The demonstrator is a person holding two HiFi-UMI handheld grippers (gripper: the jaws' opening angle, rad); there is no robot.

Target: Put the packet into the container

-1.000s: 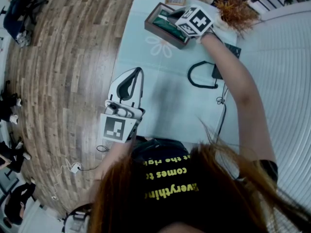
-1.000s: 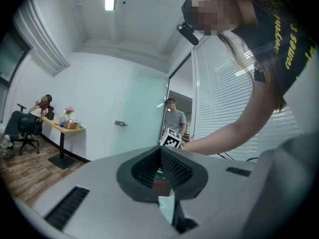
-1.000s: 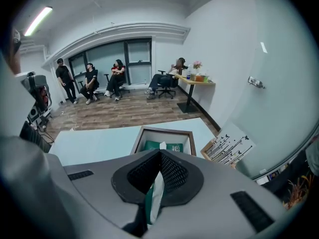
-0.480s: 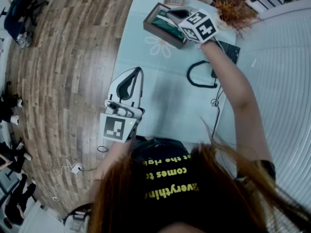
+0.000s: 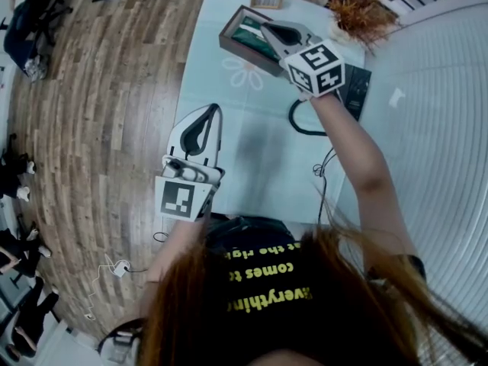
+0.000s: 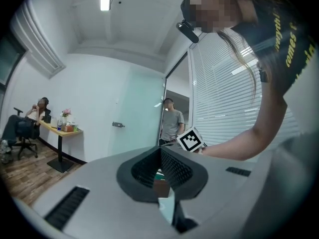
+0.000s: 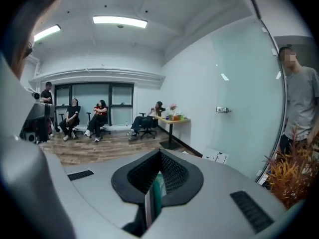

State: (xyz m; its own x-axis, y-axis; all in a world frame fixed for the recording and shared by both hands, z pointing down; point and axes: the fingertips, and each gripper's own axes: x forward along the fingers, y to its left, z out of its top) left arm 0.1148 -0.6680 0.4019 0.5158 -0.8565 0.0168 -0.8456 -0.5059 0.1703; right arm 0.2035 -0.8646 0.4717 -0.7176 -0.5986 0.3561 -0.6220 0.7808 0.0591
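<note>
With left gripper [image 5: 214, 109] and right gripper [image 5: 267, 27] both shut, the right rose from the wooden box [image 5: 242, 53], green packet [image 5: 248, 35] seemingly inside.

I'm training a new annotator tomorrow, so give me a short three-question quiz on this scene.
1. True or false: the container holds green packets.
2. The jaws of the right gripper are: A wide apart, B together, C out of every view.
3. What black thing lies looped on the table?
Key: 1 true; 2 B; 3 a cable.
</note>
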